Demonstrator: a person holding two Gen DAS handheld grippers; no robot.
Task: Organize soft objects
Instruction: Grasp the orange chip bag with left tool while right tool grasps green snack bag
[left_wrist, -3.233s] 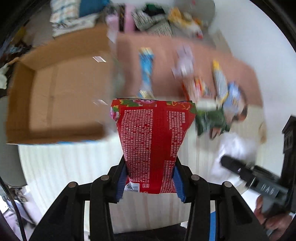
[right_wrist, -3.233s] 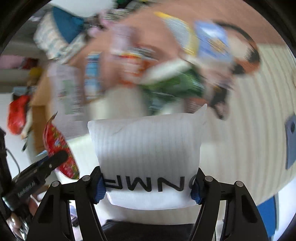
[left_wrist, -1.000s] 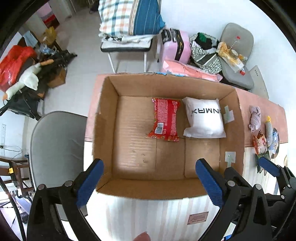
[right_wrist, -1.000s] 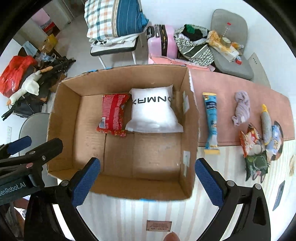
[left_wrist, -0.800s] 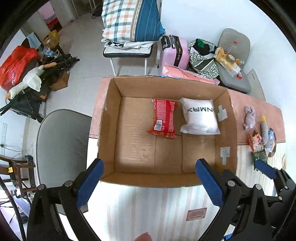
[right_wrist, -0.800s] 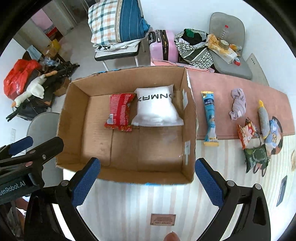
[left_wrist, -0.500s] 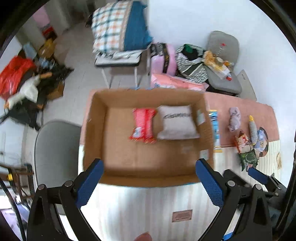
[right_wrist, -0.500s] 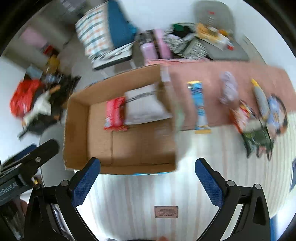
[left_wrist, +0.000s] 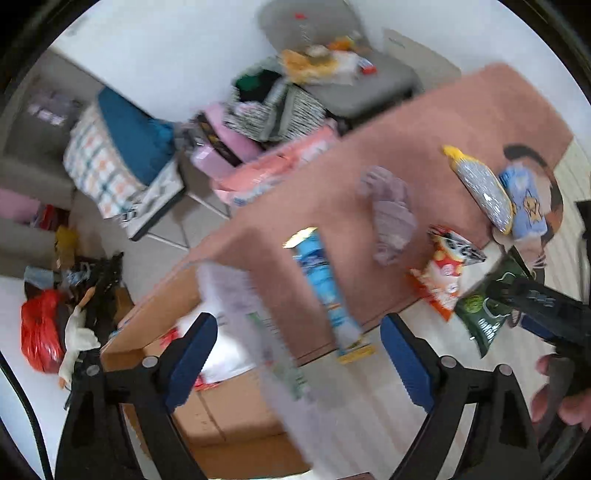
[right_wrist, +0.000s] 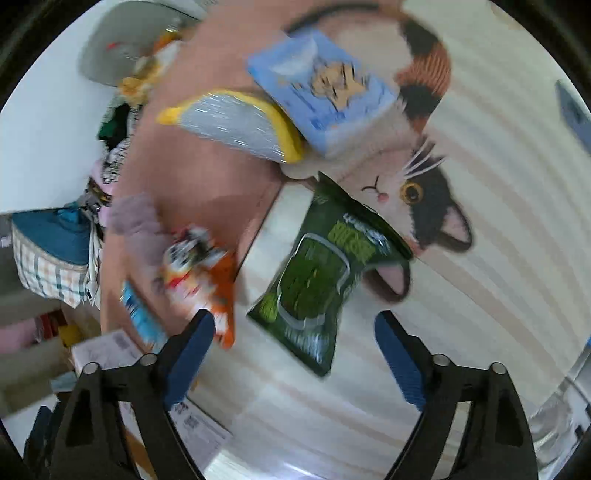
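Left hand-held gripper: jaws spread wide, nothing between them. Right hand-held gripper: likewise spread and empty, poised over the green bag, which lies on the striped part of the table, its top corner touching the cat mat.

Left view only — the cardboard box at lower left, with a white pack and a scrap of red wrapper inside, partly hidden by the blue pad and motion blur. Beside the box lies the blue tube; further out, the grey cloth, orange bag, and fish toy touching the blue pack. The right tool and the hand holding it enter at the right edge. Beyond the table: a grey chair piled with items, a plaid pillow.

Right view only — the cat's face on the mat, and the cartoon print on the blue pack, which overlaps the fish toy.

Writing: blurred in both views — unreadable.
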